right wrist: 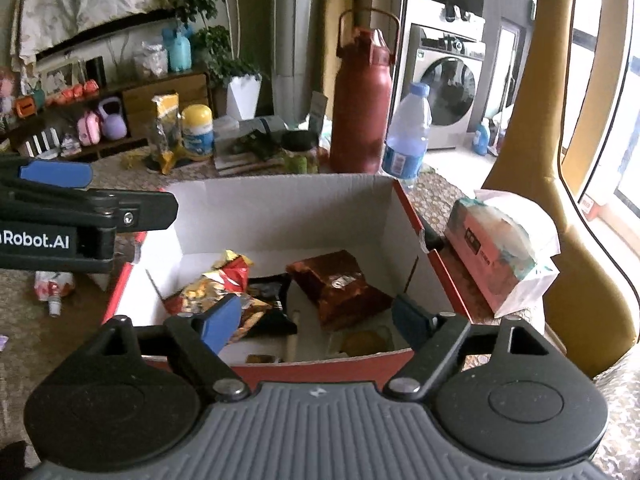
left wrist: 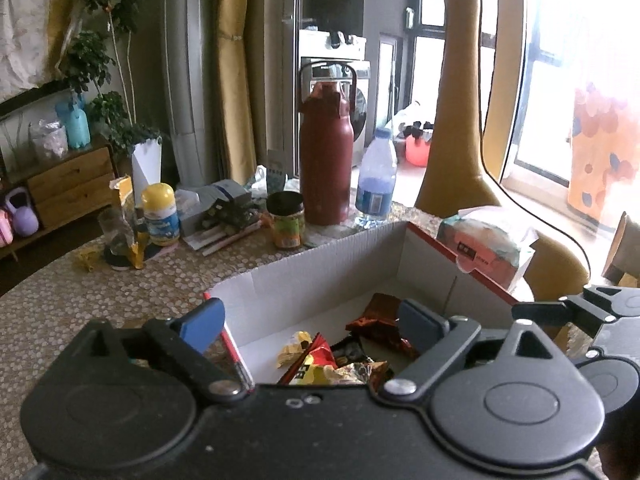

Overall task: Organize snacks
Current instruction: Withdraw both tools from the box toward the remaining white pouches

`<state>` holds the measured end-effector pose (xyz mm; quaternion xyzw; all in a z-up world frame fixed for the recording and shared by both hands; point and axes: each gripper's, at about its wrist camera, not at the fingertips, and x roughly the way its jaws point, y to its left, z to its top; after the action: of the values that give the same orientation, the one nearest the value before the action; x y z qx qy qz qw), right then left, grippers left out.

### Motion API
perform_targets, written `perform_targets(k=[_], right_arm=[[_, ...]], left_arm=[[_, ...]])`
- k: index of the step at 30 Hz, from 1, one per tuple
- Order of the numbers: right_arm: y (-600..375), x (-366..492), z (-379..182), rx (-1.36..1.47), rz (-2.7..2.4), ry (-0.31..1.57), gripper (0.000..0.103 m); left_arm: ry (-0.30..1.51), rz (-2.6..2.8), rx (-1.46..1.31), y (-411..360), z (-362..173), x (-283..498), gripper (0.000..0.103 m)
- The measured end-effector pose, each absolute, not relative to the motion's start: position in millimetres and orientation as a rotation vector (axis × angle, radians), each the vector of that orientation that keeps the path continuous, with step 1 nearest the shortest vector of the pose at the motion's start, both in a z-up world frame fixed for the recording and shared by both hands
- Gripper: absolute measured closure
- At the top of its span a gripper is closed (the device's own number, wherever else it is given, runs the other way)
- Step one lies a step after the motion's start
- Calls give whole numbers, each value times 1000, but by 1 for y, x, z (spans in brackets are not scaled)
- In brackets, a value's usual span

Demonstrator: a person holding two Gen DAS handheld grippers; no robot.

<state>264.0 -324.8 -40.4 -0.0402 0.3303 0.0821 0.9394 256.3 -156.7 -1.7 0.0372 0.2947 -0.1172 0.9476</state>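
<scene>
Left wrist view: the left gripper point(left wrist: 308, 322) hangs spread and empty over the cardboard box point(left wrist: 320, 256); its body hides most of the snack packets point(left wrist: 320, 364) inside. Right wrist view: the right gripper point(right wrist: 316, 320), fingers apart, holds nothing above the box's near wall, which cuts off small items on the floor.

Matt cardboard box point(right wrist: 280, 208) (glossy foil snack packets point(right wrist: 340, 284)).

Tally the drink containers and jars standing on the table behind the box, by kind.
Maroon flask: 1
Clear water bottle: 1
Yellow-lidded tub: 1
Black-lidded jar: 1
Total: 4
All stand beyond the cardboard box; other clutter there is too jumbled to count.
</scene>
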Motion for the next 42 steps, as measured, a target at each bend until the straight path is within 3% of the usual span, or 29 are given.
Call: perform_targets(k=[13, 25, 31, 42], right_arm=[[-303, 215, -17, -52, 258, 618, 20], [-276, 185, -7, 87, 417, 564, 19], [-258, 176, -14, 146, 485, 543, 7], [-219, 188, -34, 110, 515, 592, 7]], left_arm=[[544, -254, 33, -108, 19, 203, 1], [510, -238, 44, -66, 21, 158, 0], [498, -202, 7, -35, 17, 139, 0], [514, -57, -32, 35, -9, 122, 0]])
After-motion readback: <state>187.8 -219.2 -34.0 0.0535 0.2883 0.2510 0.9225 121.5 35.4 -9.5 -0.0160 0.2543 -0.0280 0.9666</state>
